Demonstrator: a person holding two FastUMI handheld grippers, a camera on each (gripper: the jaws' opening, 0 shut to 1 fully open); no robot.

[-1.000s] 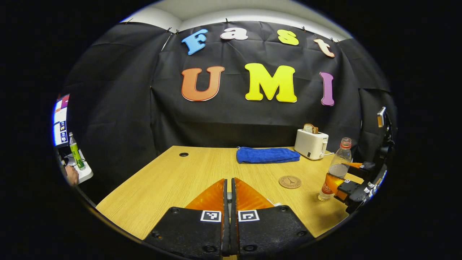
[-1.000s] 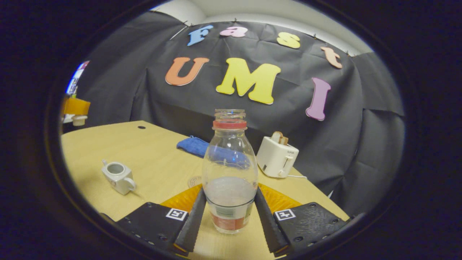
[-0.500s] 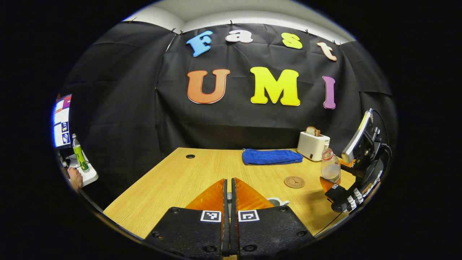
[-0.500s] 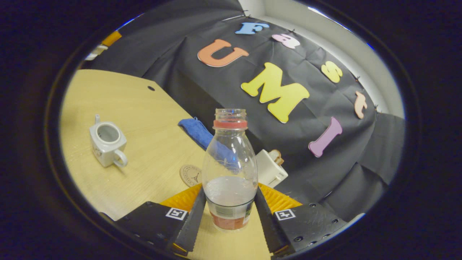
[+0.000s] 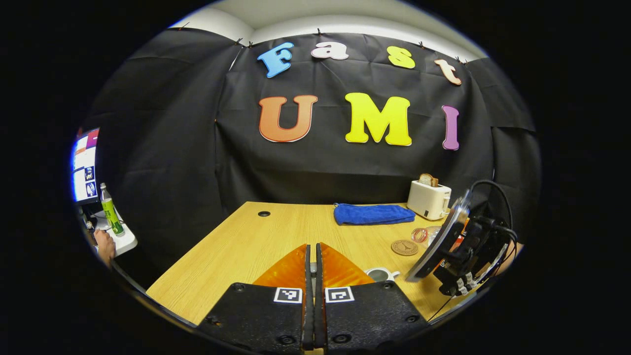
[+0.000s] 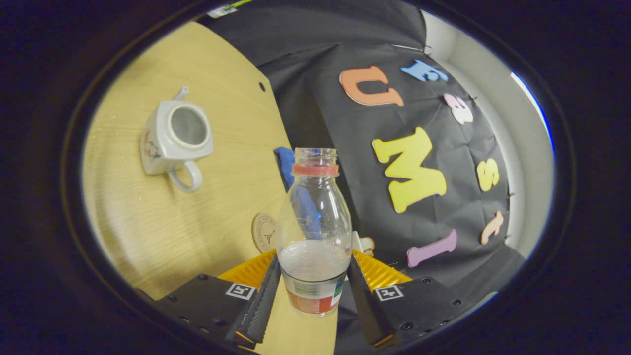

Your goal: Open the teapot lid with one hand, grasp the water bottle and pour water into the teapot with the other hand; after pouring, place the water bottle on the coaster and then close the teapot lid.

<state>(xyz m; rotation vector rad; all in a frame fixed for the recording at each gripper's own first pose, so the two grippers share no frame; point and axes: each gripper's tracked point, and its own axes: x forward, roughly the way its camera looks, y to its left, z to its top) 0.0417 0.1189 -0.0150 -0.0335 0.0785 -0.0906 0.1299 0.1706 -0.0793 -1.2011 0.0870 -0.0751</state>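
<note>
Gripping that water bottle (image 6: pixel 314 231) low on its label with your right gripper (image 6: pixel 314 296) works since thin plastic squashes, so squeeze gently while tipping toward the open teapot (image 6: pixel 176 133) upper left on the counter (image 6: pixel 148 236); left gripper (image 5: pixel 311 291) looks pressed together.

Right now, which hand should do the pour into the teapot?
Right. Its tool is already shut on the water bottle, tipped toward the open teapot. The left tool is shut and turned toward the wall.
</note>
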